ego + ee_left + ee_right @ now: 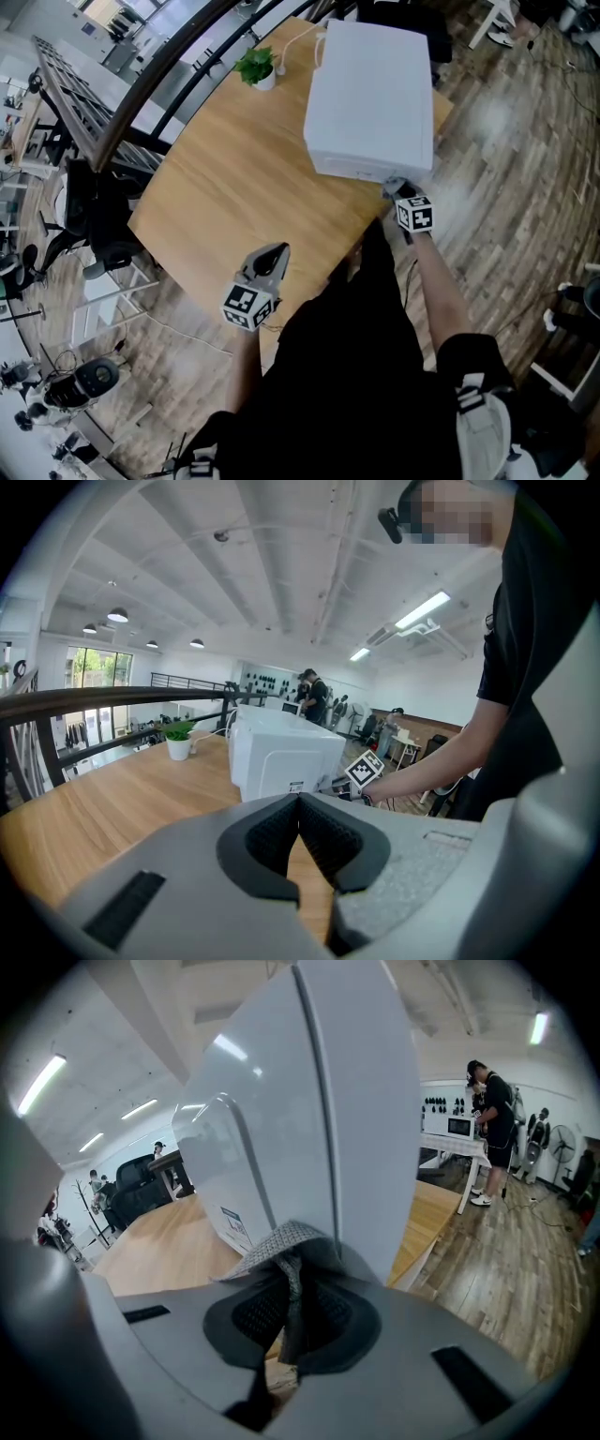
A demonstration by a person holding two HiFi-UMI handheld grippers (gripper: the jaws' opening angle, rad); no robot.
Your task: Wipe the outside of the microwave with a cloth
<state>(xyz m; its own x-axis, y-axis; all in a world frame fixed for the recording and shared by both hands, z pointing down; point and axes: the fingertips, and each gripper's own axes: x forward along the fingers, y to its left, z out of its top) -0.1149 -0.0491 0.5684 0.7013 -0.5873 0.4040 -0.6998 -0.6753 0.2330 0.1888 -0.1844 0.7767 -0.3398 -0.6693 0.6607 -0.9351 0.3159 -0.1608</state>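
So, microwave [370, 98]: white box standing on the wooden table [234, 187], at the table's far right part; its near face looks toward the person.
Cloth [281, 1251]: grey woven piece, folded and bunched, lying against the microwave's near right corner, low down; whether it presses hard on the casing I cannot tell.
Right gripper [292, 1283]: jaws closed on the cloth, a strip of which hangs down between the pads; in the head view the right gripper [398, 190] sits just below the microwave's near right corner, with its marker cube behind it.
Left gripper [300, 799]: jaws brought together at the tips, nothing between them; it points at the microwave [281, 757] from well apart, above the table's near edge [278, 251].
Potted plant [255, 67]: small green plant in a white pot, on the table just left of the microwave's far end.
Floor [525, 169]: wood planks, to the right of the microwave.
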